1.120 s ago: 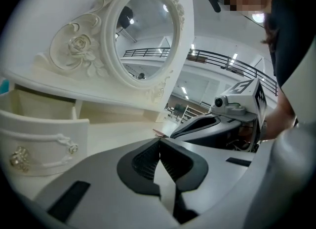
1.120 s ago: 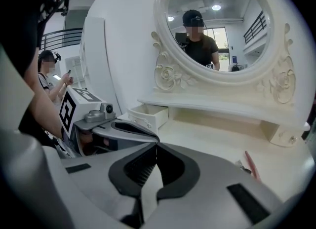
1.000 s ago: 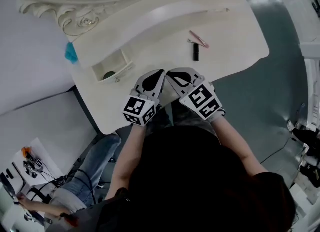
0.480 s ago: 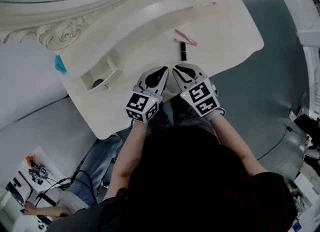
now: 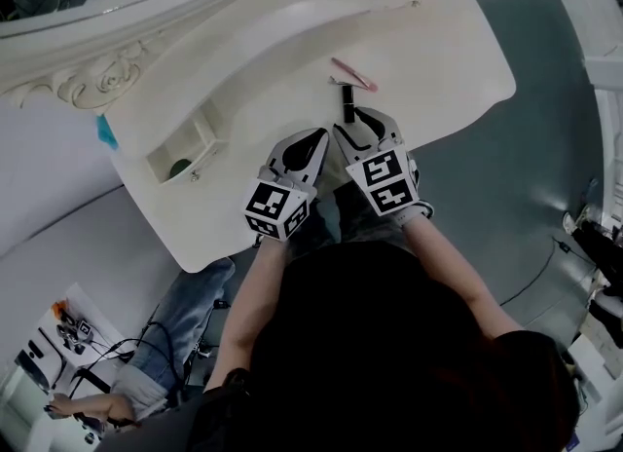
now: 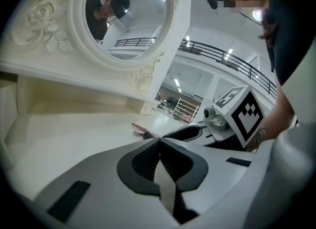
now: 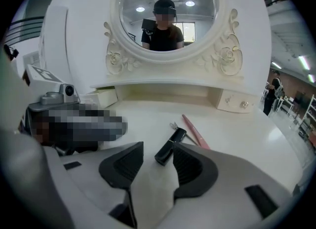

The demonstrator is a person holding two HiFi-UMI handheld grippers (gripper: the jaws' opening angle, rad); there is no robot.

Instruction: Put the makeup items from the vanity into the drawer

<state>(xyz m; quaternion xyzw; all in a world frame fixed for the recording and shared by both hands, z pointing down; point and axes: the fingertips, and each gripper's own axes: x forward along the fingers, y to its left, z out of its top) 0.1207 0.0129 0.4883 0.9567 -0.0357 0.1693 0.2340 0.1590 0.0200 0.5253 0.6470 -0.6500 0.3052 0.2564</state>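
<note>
We see a big white vanity [image 5: 428, 51] that fills the upper half of the head view, with carved roses along its back edge. Its round mirror [image 7: 165, 13] sits at the top middle of the right gripper view, and a person in a dark cap and a black top shows in it. Next come our two grippers, side by side in the middle of the head view at the near edge of the table. Our left gripper [image 5: 313, 140] has its two jaws pressed tight together with nothing between them; in its own view they meet at the bottom middle [image 6: 159, 146]. Our right gripper [image 5: 362, 119] sits a bit higher in the head view, and its jaws are opening wide. In its own view [image 7: 157, 160] the near end of the black lipstick [image 7: 170, 145] lies on the table between the jaw tips, close to the jaw on the right side of the frame. The pads do not squeeze it. The small drawer [image 5: 180, 153] stands pulled open at the left of the head view, well apart from the grippers, and something dark and round [image 5: 181, 165] sits inside. The lipstick [image 5: 348, 102] is on the table top, not in the drawer. Just above it in the head view lies a thin pink stick [image 5: 352, 74], slanting down to the right. A tiny metal thing [image 7: 174, 125] lies just beside the lipstick's far end.
</note>
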